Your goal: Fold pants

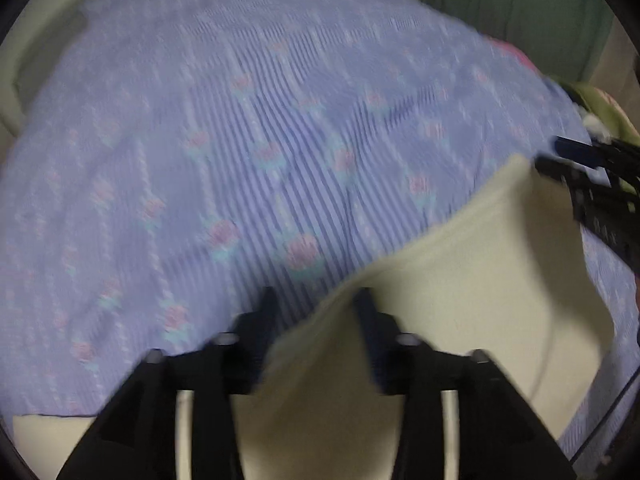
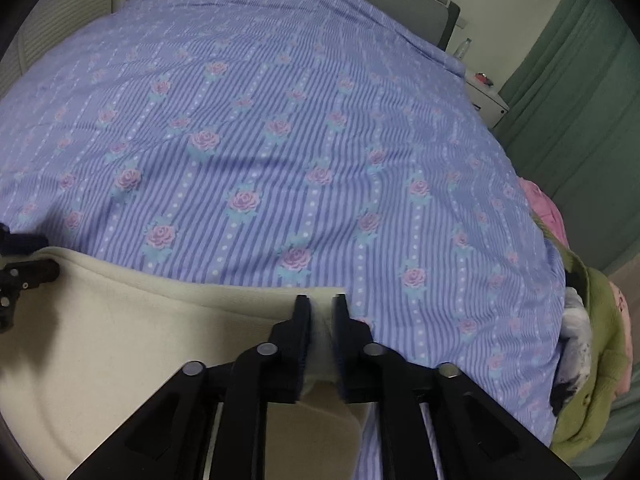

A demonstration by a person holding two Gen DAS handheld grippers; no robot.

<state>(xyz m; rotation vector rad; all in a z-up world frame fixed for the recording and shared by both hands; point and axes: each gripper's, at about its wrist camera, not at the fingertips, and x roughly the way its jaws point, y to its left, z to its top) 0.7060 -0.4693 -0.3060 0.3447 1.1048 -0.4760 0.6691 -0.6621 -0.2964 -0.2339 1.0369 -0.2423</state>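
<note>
Everything here is smeared with blur. The left gripper (image 1: 316, 300) points down at the bed, its jaws standing apart, and the edge of the cream pants (image 1: 460, 280) runs up between them without either one visibly pressing on it. The cloth slopes up to the right, where the right gripper (image 1: 556, 160) sits at its far corner. Under it all lies a lilac striped bedspread (image 1: 200, 120) with pink roses. A green curtain (image 1: 520, 8) hangs at upper right.
</note>
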